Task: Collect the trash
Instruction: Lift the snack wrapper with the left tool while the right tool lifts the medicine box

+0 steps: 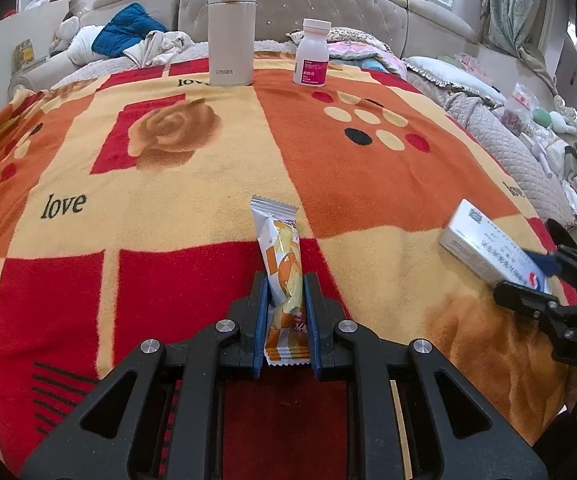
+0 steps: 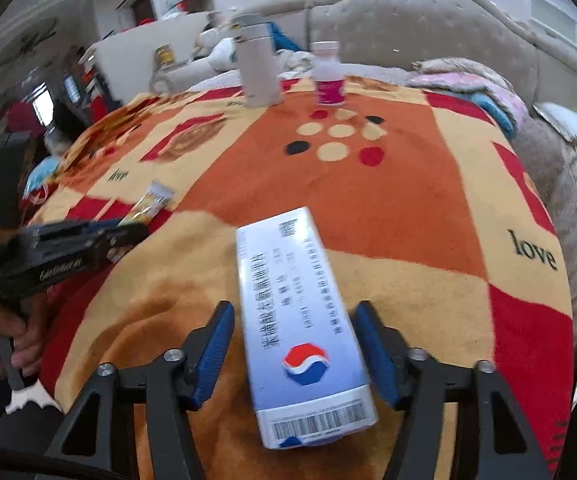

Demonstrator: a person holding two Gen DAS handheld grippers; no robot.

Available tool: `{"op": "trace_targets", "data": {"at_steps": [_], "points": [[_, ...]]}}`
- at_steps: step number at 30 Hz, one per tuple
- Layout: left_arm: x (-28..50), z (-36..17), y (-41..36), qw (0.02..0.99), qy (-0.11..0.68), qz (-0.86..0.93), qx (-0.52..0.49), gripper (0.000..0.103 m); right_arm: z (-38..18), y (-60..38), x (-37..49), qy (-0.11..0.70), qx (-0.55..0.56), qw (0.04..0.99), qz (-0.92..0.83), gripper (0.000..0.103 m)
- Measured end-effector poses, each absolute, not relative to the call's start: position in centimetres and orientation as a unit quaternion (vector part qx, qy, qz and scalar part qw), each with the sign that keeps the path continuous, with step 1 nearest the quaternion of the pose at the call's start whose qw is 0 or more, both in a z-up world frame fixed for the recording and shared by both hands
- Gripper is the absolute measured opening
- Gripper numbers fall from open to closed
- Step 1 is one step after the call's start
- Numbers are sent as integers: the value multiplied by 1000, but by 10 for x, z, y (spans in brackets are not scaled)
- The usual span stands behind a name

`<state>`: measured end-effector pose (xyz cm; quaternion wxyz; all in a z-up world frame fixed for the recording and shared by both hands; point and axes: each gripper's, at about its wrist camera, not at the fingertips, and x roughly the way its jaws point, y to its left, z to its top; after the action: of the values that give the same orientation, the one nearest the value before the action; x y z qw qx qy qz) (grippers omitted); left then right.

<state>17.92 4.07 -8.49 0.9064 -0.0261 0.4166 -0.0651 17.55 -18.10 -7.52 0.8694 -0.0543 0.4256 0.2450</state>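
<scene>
Trash first: one snack wrapper (image 1: 284, 276) pinched tight in my left gripper (image 1: 287, 296), one box (image 2: 304, 320) between my right gripper's (image 2: 294, 344) parted fingers — apparently untouched. Both lie on a patchwork blanket (image 1: 368, 184) — bedroom, with one flask (image 1: 231, 28) and one pill bottle (image 1: 312, 53).

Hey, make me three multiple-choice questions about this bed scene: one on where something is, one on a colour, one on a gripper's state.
1. Where does the thermos stand?
A. Far end of the blanket, beside the pill bottle
B. On the floor
C. On the medicine box

2. What colour is the pill bottle's label?
A. Green
B. Pink
C. Black

3. What is the left gripper doing?
A. Open over bare blanket
B. Clamped on the snack wrapper
C. Holding the thermos

Answers: A, both stand upright near the headboard; B, a pink band wraps it; B, both pads press the wrapper's sides.
</scene>
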Motion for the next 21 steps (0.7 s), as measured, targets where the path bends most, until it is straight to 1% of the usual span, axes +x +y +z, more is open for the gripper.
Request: {"op": "trace_targets", "data": {"at_steps": [4, 12, 21], "points": [[180, -85, 40, 907, 416, -63, -24, 15, -75, -179, 170, 419, -67, 875, 232, 48], [178, -85, 38, 908, 415, -57, -15, 15, -68, -180, 149, 380, -84, 895, 217, 48], [176, -85, 35, 909, 413, -48, -8, 15, -67, -185, 149, 382, -76, 901, 192, 48]]}}
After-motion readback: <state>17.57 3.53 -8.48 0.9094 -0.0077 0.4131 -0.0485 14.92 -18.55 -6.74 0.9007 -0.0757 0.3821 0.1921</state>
